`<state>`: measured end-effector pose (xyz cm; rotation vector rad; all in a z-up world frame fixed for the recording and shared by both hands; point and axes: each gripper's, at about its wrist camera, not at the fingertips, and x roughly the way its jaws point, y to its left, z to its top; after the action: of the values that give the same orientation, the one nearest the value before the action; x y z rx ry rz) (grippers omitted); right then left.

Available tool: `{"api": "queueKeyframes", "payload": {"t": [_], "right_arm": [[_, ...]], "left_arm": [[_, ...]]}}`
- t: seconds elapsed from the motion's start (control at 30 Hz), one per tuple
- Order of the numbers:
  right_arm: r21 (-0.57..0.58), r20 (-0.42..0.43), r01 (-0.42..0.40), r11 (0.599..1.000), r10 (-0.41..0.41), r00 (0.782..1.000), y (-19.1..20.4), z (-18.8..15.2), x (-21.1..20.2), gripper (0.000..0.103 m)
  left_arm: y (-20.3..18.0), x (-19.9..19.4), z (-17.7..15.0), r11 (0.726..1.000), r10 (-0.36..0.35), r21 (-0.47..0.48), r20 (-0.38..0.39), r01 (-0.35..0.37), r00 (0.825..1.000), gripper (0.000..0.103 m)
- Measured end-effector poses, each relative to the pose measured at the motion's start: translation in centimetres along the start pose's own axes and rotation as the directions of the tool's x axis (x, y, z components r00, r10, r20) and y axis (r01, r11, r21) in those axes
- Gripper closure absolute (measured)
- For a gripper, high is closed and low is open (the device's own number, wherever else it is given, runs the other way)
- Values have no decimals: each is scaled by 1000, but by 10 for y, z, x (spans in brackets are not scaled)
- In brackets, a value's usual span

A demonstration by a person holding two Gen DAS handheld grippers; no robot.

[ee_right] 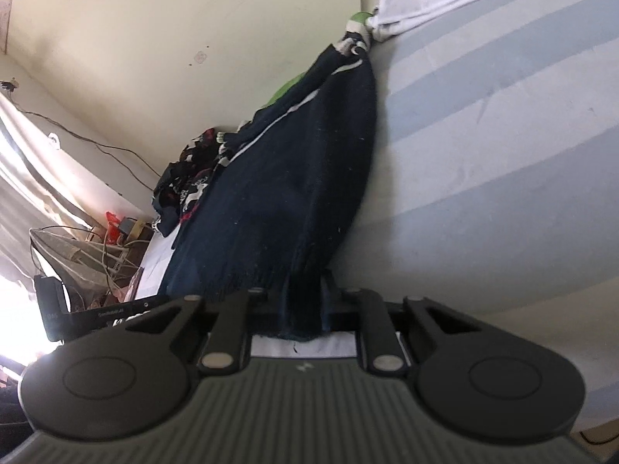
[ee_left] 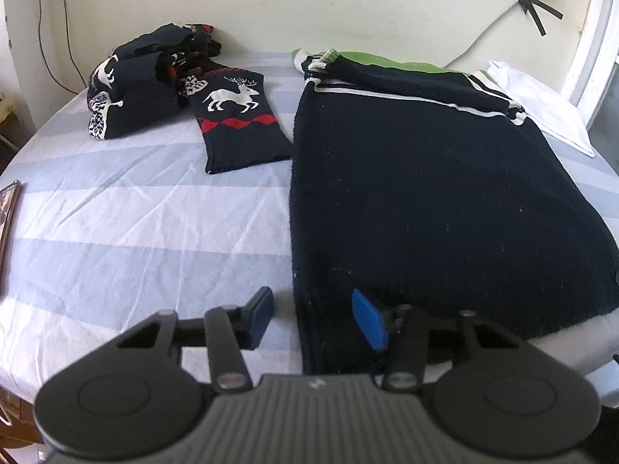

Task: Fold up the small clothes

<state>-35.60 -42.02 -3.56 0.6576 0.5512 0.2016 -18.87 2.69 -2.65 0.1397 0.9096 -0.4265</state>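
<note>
Your left gripper (ee_left: 315,319) has jaws wide open, w/ the near left edge of the navy sweater (ee_left: 437,193) between the blue pads (ee_left: 369,324) but not pinched. Your right gripper (ee_right: 303,309) is closed tight on the sweater's near hem. The sweater lies flat on the striped bed sheet (ee_left: 135,212), beside a reindeer-pattern garment (ee_left: 236,116) and a dark pile (ee_left: 135,92) near the wall.

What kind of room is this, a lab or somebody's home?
Most likely a bedroom at home: clothes lie on a bed with a striped sheet, a white pillow sits by the wall, and household clutter piles up beside it.
</note>
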Motion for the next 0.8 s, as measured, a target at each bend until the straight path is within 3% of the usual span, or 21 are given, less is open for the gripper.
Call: {"api": "queueKeyframes", "payload": {"t": [0.2, 0.3, 0.47, 0.5, 0.53, 0.67, 0.8], "right_arm": [[-59, -7, 11, 998, -12, 1000, -3, 4, 0, 81], [-41, 5, -13, 999, 13, 1000, -12, 3, -1, 81], [34, 19, -67, 997, 66, 998, -26, 3, -3, 79], [43, 16, -72, 996, 71, 997, -28, 4, -3, 80], [44, 12, -70, 997, 70, 997, -27, 4, -3, 79], [47, 4, -77, 996, 77, 997, -27, 6, -4, 80], [55, -7, -76, 996, 77, 997, -27, 7, -4, 80]], "left_arm": [[-3, 1, 1, 1000, 21, 5, -9, -21, 1000, 52], [1, 3, 1, 999, 37, 0, -14, -37, 999, 38], [7, 4, -1, 999, 35, -9, -11, -35, 999, 22], [9, 6, -2, 999, 31, -14, -15, -32, 999, 7], [13, 8, -5, 1000, 9, -14, -25, -10, 1000, 0], [11, 5, -12, 999, 7, 40, -15, -6, 1000, 0], [18, 1, -8, 999, -43, 28, -70, 45, 997, 0]]}}
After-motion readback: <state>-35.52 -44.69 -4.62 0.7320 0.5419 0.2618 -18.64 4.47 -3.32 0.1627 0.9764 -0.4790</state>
